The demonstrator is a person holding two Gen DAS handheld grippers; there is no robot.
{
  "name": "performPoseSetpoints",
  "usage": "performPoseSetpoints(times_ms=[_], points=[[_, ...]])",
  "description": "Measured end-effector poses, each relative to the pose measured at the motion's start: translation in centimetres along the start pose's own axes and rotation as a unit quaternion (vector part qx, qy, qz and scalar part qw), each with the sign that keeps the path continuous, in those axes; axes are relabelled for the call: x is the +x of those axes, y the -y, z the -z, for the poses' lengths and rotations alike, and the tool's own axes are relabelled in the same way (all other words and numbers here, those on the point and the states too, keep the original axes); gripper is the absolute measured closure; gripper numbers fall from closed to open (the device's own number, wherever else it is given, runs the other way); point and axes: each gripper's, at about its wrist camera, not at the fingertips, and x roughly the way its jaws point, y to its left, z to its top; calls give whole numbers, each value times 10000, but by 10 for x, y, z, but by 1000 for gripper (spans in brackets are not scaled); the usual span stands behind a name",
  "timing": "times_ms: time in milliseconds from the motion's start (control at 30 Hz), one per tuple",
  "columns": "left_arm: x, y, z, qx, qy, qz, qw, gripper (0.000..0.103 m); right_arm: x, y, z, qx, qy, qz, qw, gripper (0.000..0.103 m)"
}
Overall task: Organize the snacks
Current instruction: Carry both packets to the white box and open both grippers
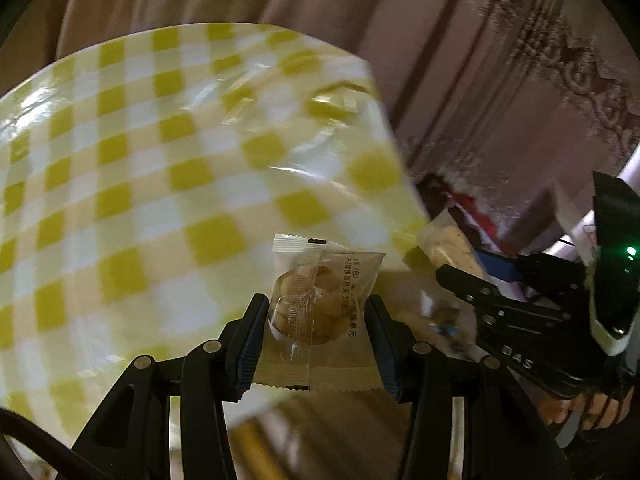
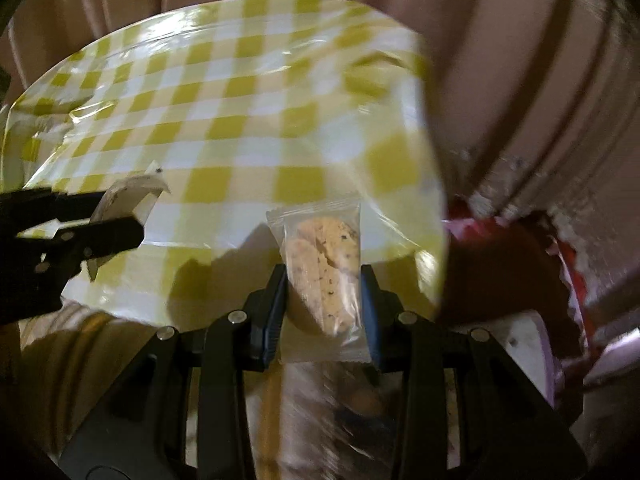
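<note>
Left tongs (image 1: 316, 320) clamp a wrapped pastry (image 1: 316, 304), right tongs (image 2: 323, 300) a wrapped cookie (image 2: 324, 276), both lifted above the tabletop (image 2: 240, 92) for carrying.

Glossy checked tablecloth (image 1: 160, 160), clear-plastic wrappers (image 2: 320, 264)

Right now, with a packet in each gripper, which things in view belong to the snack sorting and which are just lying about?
Belongs to the job:
- clear-wrapped round pastry, clamped in the left gripper
- clear-wrapped speckled cookie, clamped in the right gripper
- yellow-and-white checked tablecloth on the table

Just lying about:
- beige pleated curtain
- red-and-white item past the table's edge; too blurred to identify
</note>
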Motion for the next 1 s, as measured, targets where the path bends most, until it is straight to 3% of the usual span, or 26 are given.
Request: performPoseSetpoints(times_ms=[300, 667, 800, 1000], points=[[14, 92, 34, 17, -321, 686, 9971, 53, -40, 67, 60, 561, -39, 536, 9970, 64], [39, 159, 68, 126, -922, 928, 9913, 51, -66, 125, 123, 1225, -211, 1018, 9870, 64], [50, 164, 72, 0, -1100, 963, 9893, 43, -67, 135, 137, 1419, -282, 1039, 9840, 64], [48, 170, 80, 45, -1032, 859, 9909, 27, -70, 144, 151, 1614, -314, 1069, 9806, 63]])
